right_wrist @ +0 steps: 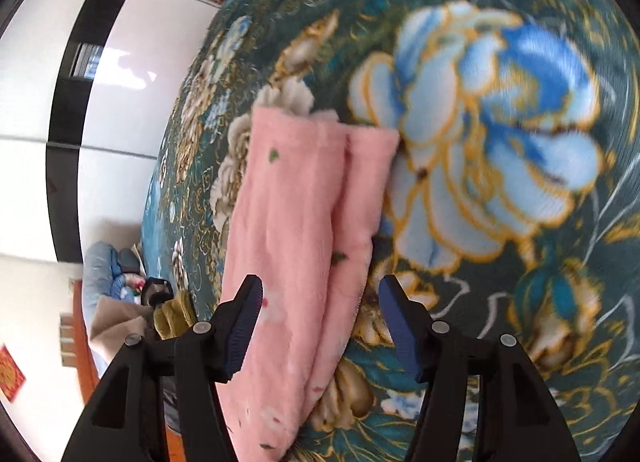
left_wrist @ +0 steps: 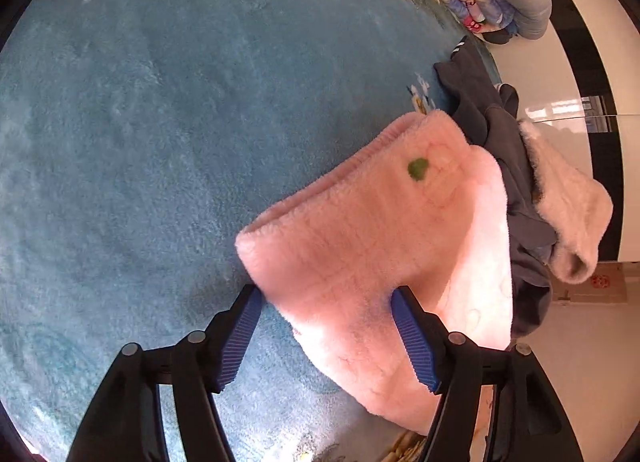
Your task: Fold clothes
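A pink fleece garment [left_wrist: 372, 246] lies on a blue blanket [left_wrist: 140, 141]. The left gripper [left_wrist: 326, 336] is spread wide, its fingers either side of the fleece's edge. The right gripper [right_wrist: 320, 328] is likewise released, straddling the garment [right_wrist: 296, 229] without clamping. A grey garment [left_wrist: 508, 165] lies beside it.

A pink fleece garment [left_wrist: 372, 246] lay folded on the blue blanket, thick at its ribbed edge, a small green mark on top. Its two legs [right_wrist: 296, 246] ran side by side, flat. Just beside it a grey garment [left_wrist: 504, 165] sat crumpled against a cream fleece piece [left_wrist: 568, 201].
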Demonstrator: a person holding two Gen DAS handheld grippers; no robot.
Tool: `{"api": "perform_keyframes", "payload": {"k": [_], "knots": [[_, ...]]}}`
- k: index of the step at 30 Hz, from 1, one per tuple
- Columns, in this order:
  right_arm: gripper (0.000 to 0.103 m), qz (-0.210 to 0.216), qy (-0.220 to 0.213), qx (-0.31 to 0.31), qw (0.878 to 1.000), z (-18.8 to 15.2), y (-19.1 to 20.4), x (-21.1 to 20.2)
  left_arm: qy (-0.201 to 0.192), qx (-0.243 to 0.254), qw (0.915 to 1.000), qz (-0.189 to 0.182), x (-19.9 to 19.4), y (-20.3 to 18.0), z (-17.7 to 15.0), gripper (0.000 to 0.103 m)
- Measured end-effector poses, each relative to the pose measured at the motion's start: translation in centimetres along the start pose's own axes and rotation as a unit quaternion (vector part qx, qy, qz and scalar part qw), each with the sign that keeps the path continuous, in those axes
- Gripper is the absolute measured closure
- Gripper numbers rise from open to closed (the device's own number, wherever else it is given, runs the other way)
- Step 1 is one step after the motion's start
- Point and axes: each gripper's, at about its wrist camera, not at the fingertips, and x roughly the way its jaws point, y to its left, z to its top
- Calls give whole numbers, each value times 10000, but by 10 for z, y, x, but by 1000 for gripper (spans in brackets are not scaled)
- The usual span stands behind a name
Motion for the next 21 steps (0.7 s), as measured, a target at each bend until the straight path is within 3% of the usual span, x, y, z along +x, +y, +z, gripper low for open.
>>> {"api": "perform_keyframes", "payload": {"k": [8,15,19,21], "knots": [[41,32,-425,407,9983,17,-14,15,-148,-70,9998,81,11,-10,11,33],[41,75,-543,476,9974,39,-5,30,-201,-275,9991,253,13,-13,14,33],[41,-457,-1034,258,9932,39,9,9,-213,-309,9989,272,11,-14,13,33],[40,-182,-1024,77,9945,38,14,-1,-214,-319,9989,278,12,-15,13,33]]}}
